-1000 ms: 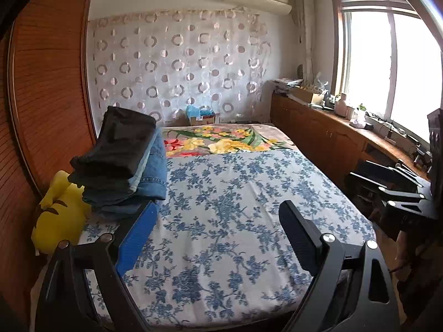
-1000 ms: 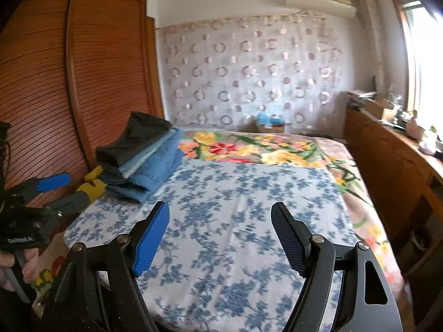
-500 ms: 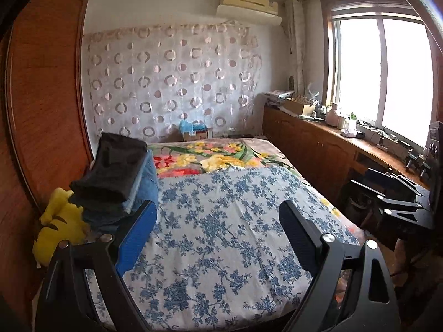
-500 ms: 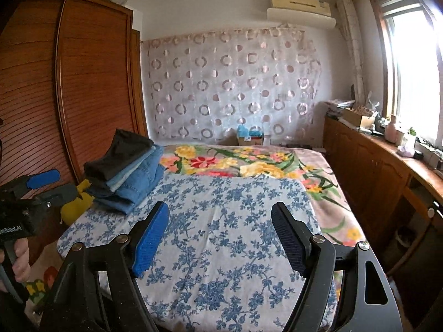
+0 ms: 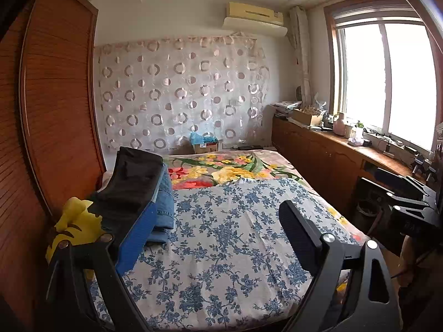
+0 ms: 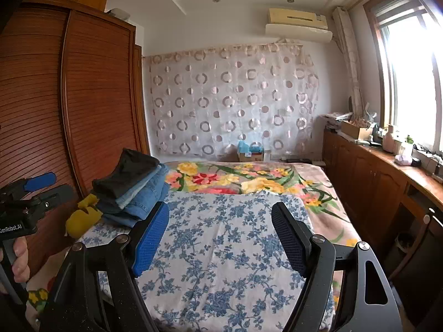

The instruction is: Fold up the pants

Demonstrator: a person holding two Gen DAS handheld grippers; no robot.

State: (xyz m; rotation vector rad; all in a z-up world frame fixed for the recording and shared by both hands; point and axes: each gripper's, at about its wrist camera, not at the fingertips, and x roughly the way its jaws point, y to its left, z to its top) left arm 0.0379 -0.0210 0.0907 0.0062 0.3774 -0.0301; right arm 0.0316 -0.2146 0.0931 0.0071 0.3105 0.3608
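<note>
A stack of folded pants lies at the left side of the bed, dark pair on top, blue jeans under it; it also shows in the right wrist view. My left gripper is open and empty, held above the near end of the bed. My right gripper is open and empty, also back from the bed. The left gripper shows in the right wrist view at the far left, and the right gripper shows at the right edge of the left wrist view.
The bed has a blue-flowered sheet and a bright floral blanket behind it. A yellow plush toy lies beside the stack. A wooden wardrobe stands left. A low cabinet with clutter runs under the window.
Both grippers have drawn back and tilted up from the bed, so more of the wall and ceiling shows. Both stay open and empty.
</note>
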